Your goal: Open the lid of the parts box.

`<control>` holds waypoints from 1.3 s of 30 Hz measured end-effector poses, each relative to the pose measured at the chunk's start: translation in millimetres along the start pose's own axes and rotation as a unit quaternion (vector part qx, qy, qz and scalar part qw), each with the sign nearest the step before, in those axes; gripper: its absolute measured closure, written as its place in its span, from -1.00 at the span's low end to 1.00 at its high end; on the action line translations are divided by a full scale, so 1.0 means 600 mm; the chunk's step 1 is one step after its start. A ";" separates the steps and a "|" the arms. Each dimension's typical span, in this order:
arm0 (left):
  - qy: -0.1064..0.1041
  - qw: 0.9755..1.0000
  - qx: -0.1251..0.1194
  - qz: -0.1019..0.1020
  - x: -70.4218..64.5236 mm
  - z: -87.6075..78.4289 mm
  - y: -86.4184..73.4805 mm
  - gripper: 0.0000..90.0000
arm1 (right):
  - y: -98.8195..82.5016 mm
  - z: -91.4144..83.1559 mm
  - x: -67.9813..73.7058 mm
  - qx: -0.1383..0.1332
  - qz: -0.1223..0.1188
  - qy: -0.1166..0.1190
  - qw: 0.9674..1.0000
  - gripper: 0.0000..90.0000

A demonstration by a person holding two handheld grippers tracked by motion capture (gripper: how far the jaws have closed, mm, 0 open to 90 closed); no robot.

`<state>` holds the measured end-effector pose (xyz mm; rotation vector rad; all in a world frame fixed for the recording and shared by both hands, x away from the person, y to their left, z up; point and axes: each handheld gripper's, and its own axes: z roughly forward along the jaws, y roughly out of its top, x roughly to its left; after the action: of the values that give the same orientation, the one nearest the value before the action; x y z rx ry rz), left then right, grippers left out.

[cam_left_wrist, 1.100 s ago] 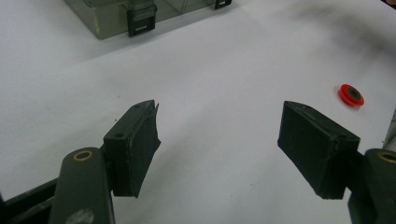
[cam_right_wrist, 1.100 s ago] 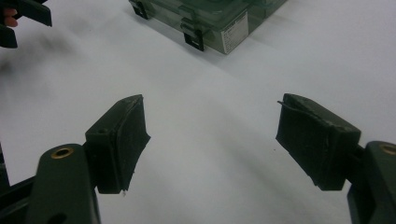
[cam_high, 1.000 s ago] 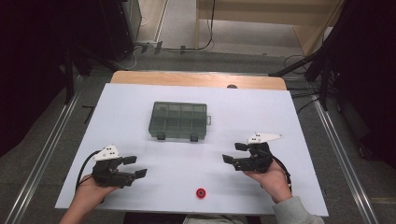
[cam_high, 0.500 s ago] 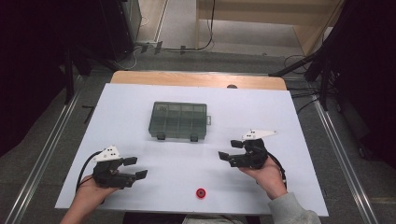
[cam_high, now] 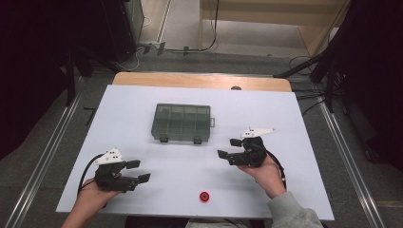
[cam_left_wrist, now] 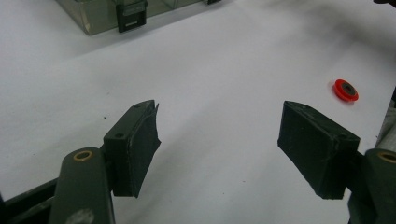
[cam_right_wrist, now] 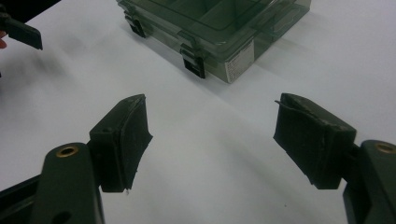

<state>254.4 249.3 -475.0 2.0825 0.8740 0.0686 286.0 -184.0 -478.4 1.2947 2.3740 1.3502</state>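
A smoky green, clear plastic compartment box lies shut in the middle of the white table, its two black latches facing me; the right gripper view shows the box close ahead. A small red ring-shaped disc lies near the table's front edge, and the left gripper view has the disc off to the right. My left gripper hovers open at the front left, holding nothing. My right gripper is open and empty, just right of the box's front corner.
The white tabletop ends in a wooden strip at the far side. Metal rails run along the floor on both sides. Cables lie on the floor behind the table.
My right gripper has moved left and a little forward, toward the box's front right corner. The left gripper has stayed in place.
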 end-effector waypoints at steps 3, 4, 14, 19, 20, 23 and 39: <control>0.001 1.000 0.000 0.001 0.000 0.000 0.000 -0.37 | 0.003 0.004 0.000 0.000 0.001 -0.001 1.000 -0.40; 0.000 1.000 0.000 0.001 0.000 0.000 0.000 -0.37 | 0.005 0.006 0.000 0.000 0.000 -0.001 1.000 -0.40; -0.001 1.000 0.001 0.001 -0.001 0.000 0.000 -0.37 | 0.015 0.023 -0.001 -0.001 -0.002 -0.006 1.000 -0.37; -0.001 1.000 0.001 0.002 -0.001 0.000 0.000 -0.38 | 0.021 0.031 -0.001 0.000 -0.006 -0.010 1.000 -0.35; -0.001 1.000 0.001 0.001 -0.001 0.000 0.000 -0.37 | 0.022 0.033 -0.001 0.000 -0.007 -0.011 1.000 -0.34; 0.000 1.000 0.001 0.002 -0.001 0.000 0.000 -0.38 | 0.025 0.039 -0.001 0.001 -0.009 -0.014 1.000 -0.33; -0.003 1.000 0.002 -0.001 -0.001 0.000 0.001 -0.37 | 0.036 0.070 0.000 0.008 -0.024 -0.024 0.999 -0.03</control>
<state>254.4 248.6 -474.5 2.0845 0.8725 0.0590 319.4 -151.9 -487.2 1.2523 2.3736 1.2745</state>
